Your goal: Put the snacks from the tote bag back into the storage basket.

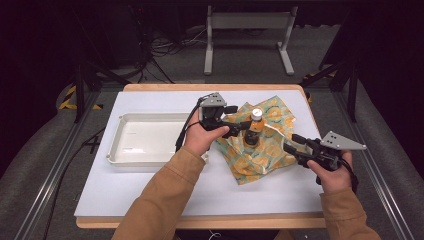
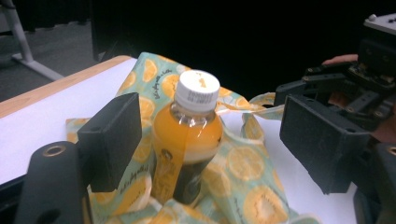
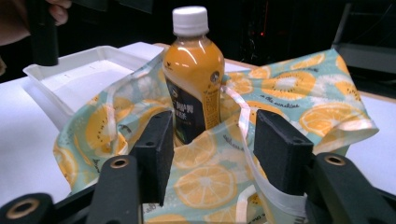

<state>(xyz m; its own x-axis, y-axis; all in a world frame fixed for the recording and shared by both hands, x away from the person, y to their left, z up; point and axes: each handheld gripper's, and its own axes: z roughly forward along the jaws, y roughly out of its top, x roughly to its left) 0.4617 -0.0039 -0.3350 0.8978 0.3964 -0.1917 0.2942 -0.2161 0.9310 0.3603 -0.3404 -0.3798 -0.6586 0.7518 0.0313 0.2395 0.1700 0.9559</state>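
The table (image 1: 150, 195) had a white top with a pale wooden edge and stood on a grey carpeted floor (image 1: 240, 60) in a dark room. Behind it were a grey metal frame (image 1: 247, 22) and a tangle of cables (image 1: 165, 47), with yellow-and-black tape (image 1: 67, 97) on the floor at the left. A white tray (image 1: 145, 159) lay on the left half of the table.

Right of the tray, a bottle (image 3: 194, 70) of orange drink with a white cap stood upright in the crumpled bag (image 3: 289, 88), which was printed with orange slices and lay open on the table.

The left gripper (image 1: 237, 127) reached in from the tray side, its jaws apart on either side of the bottle's upper part; in the left gripper view neither pad pressed on it. The right gripper (image 1: 290, 142) was at the bag's right edge, its jaws parted over the cloth, with a white strap (image 3: 247, 140) running between them; no pad clamped the cloth.
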